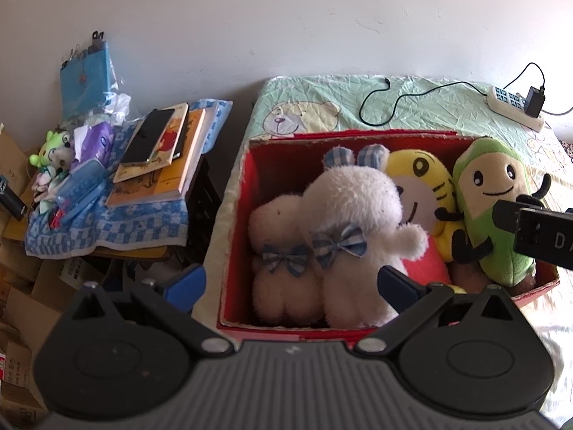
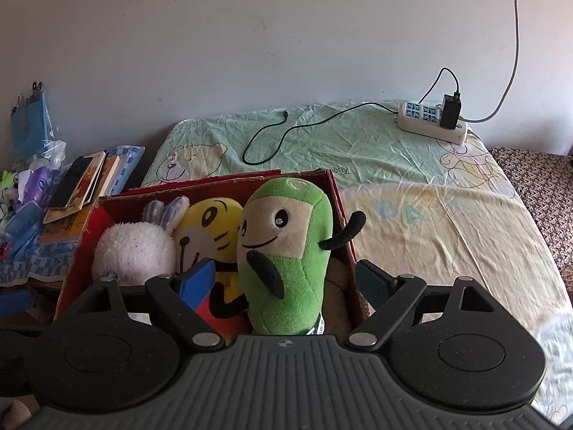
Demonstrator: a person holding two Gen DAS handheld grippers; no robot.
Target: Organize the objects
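Now the red box [image 1: 250, 193] sits on the bed [image 2: 412, 193], and it is full of soft toys. Inside the box, the white bunny [image 1: 343, 222] takes up the side nearest the pile of books [image 1: 157, 165]. Next to the bunny, in the middle of the box, is the yellow tiger [image 2: 211, 229]. At the far side of the box from the books stands the green toy [image 2: 286, 261], upright, with one black arm poking over the box's edge.

The left gripper [image 1: 292, 283] hangs over the box's near edge with its two blue fingers [image 1: 188, 283] spread wide apart, holding nothing. The right gripper [image 2: 286, 283] is over the box too, and its fingers [image 2: 198, 281] are wide apart, one on each side of the green toy, not squeezing it.

Behind the box, on the bed, lie a white power strip [image 2: 429, 122] and a black cable [image 2: 286, 136]. A phone [image 1: 148, 136] rests on top of the books.
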